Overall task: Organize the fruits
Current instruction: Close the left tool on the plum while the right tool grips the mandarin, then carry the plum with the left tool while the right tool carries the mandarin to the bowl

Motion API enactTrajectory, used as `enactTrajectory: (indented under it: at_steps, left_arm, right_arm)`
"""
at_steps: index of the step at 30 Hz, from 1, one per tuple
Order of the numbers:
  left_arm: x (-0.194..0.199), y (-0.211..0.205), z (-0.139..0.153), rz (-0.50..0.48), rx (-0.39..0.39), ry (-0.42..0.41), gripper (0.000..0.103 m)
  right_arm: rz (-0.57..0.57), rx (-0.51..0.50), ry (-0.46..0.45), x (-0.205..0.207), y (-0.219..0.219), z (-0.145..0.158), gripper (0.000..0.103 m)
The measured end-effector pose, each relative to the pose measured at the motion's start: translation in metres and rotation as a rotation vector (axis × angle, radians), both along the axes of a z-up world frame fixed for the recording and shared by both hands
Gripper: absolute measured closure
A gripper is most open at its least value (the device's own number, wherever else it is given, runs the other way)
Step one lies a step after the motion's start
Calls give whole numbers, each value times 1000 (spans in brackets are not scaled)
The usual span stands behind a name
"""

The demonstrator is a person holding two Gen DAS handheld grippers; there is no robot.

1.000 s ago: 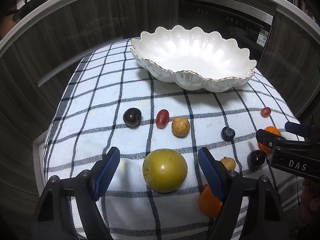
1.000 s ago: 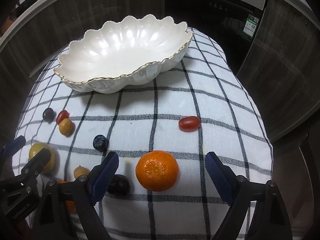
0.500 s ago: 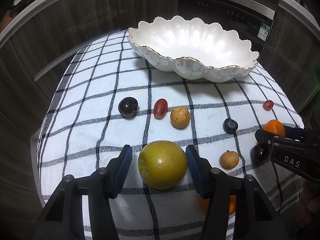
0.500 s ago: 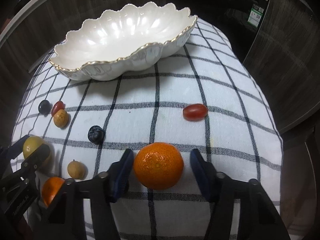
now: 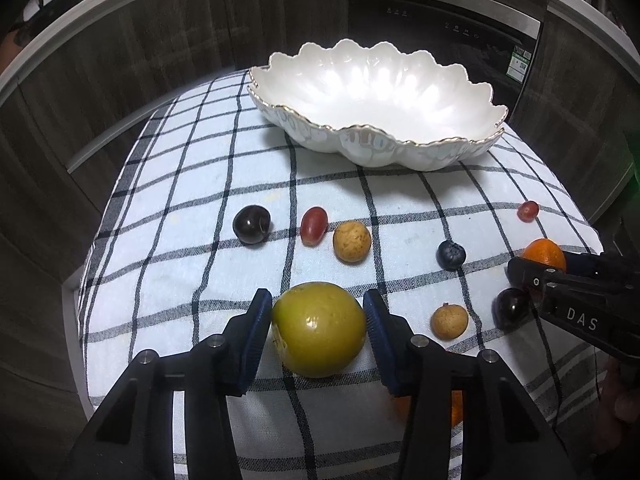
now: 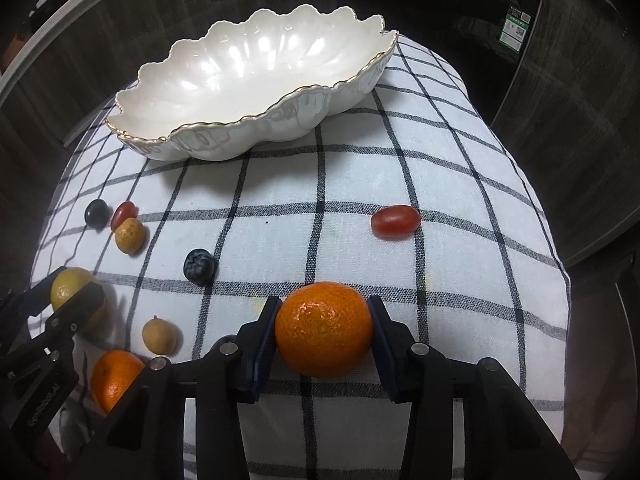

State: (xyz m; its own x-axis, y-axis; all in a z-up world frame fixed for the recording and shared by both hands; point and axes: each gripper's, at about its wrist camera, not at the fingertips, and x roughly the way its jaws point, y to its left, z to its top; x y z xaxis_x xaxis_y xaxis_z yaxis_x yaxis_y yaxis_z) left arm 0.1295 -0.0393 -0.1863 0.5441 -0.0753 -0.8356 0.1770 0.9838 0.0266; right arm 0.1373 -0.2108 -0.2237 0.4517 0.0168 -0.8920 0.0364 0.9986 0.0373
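Observation:
A yellow-green round fruit [image 5: 318, 330] lies on the checked cloth [image 5: 200, 208]. My left gripper [image 5: 316, 298] has both blue pads against its sides, and the jaws are closing on it. In the right wrist view an orange mandarin [image 6: 324, 330] sits between the pads of my right gripper [image 6: 324, 304]. Those jaws are closing too, and both pads touch the peel. A white scalloped bowl [image 5: 376, 130] with a gold rim stands empty at the far side of the cloth.
Loose on the cloth are a dark plum [image 5: 251, 225], a red grape [image 5: 314, 226], a tan longan [image 5: 352, 241], a blueberry [image 5: 451, 255], a smaller longan [image 5: 449, 321], another dark plum [image 5: 512, 314] and a second mandarin [image 6: 114, 380]. Dark wood cabinets surround the table.
Both grippers have gone from wide open to closed in on their fruit. The left pads now meet the yellow-green fruit and the right pads meet the mandarin. Neither fruit has moved.

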Motion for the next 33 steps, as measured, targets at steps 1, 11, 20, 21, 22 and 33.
enactTrajectory:
  at_steps: [1, 11, 20, 21, 22, 33]
  left_arm:
    - [0, -1, 1, -1, 2, -1, 56]
    - [-3, -2, 16, -4, 7, -13, 57]
    - [1, -2, 34, -5, -12, -32, 57]
    - [2, -2, 37, -6, -16, -34, 57]
    - [3, -3, 40, -7, -20, -36, 57]
    - [28, -9, 65, -20, -42, -54, 57]
  right_arm:
    - [0, 0, -2, 0, -1, 1, 59]
    - [7, -1, -20, -3, -1, 17, 59]
    - [35, -4, -66, -2, 3, 41, 59]
    - [37, -5, -73, -2, 3, 44, 59]
    - [38, -5, -81, -1, 3, 48, 59]
    - [27, 14, -124, 18, -5, 76, 59]
